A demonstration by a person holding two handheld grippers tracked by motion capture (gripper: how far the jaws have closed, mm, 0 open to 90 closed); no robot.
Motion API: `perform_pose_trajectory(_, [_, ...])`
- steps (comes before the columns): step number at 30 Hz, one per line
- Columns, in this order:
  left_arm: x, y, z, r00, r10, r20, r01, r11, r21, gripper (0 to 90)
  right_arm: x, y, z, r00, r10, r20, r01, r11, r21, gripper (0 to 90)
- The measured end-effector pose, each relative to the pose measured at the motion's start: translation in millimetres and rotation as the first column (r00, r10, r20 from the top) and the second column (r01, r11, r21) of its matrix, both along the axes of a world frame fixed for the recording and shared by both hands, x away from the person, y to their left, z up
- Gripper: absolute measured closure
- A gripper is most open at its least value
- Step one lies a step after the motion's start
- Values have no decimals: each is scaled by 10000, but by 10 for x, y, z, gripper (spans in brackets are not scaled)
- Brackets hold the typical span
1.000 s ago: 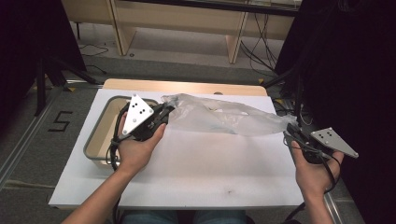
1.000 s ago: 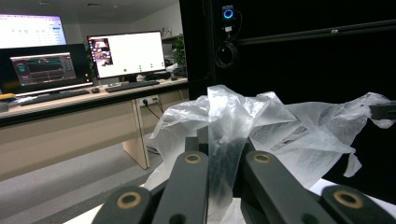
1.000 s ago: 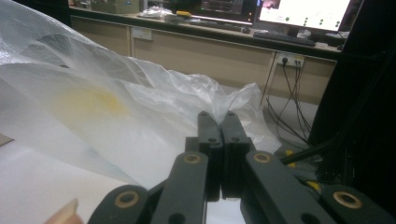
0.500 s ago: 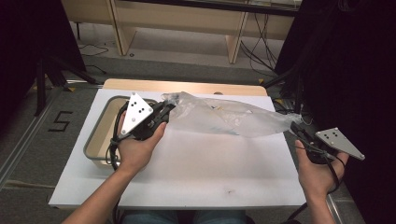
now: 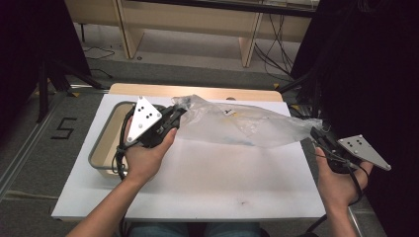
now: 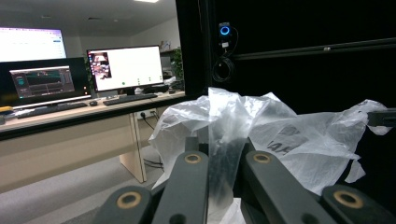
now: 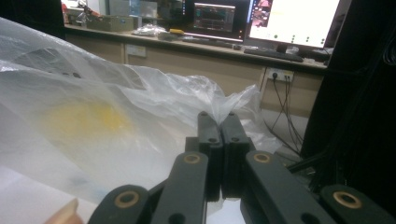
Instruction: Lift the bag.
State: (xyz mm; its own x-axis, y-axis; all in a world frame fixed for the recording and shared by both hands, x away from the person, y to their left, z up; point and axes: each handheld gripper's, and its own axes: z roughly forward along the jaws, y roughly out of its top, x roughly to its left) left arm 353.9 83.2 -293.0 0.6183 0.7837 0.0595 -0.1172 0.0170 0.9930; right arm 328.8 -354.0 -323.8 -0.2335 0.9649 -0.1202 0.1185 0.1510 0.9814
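Stretching plastic bag [image 5: 247,126] between both tongs, tray [image 5: 104,143] under left hand [image 5: 143,158]

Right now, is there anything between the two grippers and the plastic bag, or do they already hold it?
Nothing stands between them. The left gripper is shut on one end of the plastic bag, and the right gripper is shut on the other end. The bag hangs stretched above the white table.

The plastic bag [image 5: 242,126] is thin, clear film, crinkled and faintly glossy. The worktop [image 5: 207,182] is a smooth matt white board. The tray [image 5: 104,143] looks like brushed metal with a pale inside. Both tongs are matt black plastic, each topped by a dull grey metal plate.
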Motion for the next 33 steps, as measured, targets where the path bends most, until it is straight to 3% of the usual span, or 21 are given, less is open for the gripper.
perform_pose_trajectory(10, [-11, -7, 35, 9999, -39, 92, 40, 10000, -80, 887, -21, -26, 51, 9998, -79, 198, 78, 10000, 53, 897])
perform_pose_trajectory(33, [14, -6, 41, 9996, 133, 266, -131, 9999, -94, 887, 0, -19, 20, 10000, -23, 34, 23, 9999, 122, 897])
